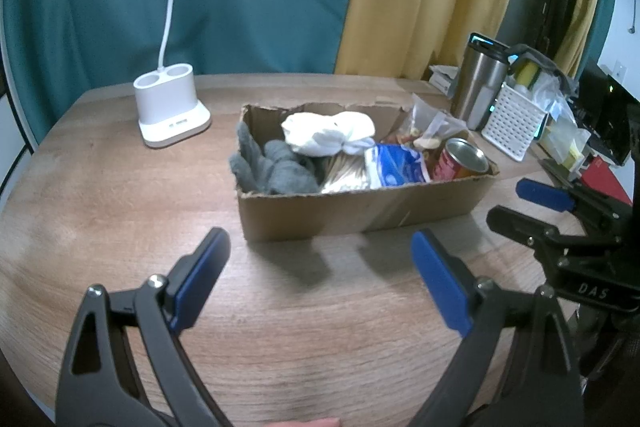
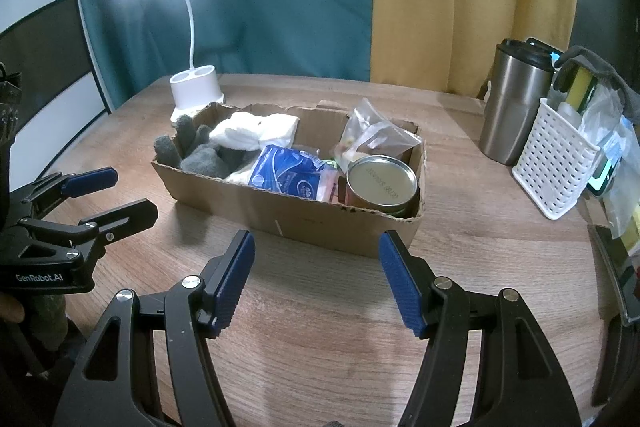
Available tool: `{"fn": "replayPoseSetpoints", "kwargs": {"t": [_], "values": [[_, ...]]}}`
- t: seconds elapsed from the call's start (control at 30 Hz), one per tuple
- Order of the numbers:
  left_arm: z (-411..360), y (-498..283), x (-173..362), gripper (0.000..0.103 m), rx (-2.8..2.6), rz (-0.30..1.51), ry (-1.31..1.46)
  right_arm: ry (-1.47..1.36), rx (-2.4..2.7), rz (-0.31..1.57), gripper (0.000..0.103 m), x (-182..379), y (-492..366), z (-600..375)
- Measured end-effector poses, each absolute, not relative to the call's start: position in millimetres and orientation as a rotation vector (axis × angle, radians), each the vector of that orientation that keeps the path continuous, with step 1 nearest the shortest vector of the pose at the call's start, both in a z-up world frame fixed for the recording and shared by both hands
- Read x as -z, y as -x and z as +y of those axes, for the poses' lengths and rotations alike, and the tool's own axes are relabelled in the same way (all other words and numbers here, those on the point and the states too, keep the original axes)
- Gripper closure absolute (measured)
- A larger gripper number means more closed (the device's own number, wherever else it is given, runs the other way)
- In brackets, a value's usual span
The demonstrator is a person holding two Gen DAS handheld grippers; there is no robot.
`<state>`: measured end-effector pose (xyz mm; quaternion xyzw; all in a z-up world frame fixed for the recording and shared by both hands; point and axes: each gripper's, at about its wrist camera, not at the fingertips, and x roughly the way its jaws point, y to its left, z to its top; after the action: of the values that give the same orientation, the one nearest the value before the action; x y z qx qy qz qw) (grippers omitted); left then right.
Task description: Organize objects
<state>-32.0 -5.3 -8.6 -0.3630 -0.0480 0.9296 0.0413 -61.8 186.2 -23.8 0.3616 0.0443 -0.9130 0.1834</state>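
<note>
Just ahead of both fingers' tips sits the cardboard box (image 1: 352,211) w/ can (image 2: 380,185), on counter (image 1: 120,195). Left gripper (image 1: 320,275) & right gripper (image 2: 316,275) fingers spread wide, holding nothing.

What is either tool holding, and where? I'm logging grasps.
Nothing. The left tool and right tool are both open and empty, short of the box.

The wooden table (image 2: 320,307) held a cardboard box (image 2: 304,219) in the middle. A white lamp (image 1: 170,115) stood behind it. A steel cup (image 2: 512,103) and white basket (image 2: 556,171) stood at the right.
</note>
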Motion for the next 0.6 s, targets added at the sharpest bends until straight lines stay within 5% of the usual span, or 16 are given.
{"fn": "replayPoseSetpoints", "kwargs": {"t": [0.6], "values": [[-8.2,27.1,8.0,0.009,-2.847,-0.152,1.102,-1.019,2.575,0.131,0.035,24.8,58.7,186.5]]}}
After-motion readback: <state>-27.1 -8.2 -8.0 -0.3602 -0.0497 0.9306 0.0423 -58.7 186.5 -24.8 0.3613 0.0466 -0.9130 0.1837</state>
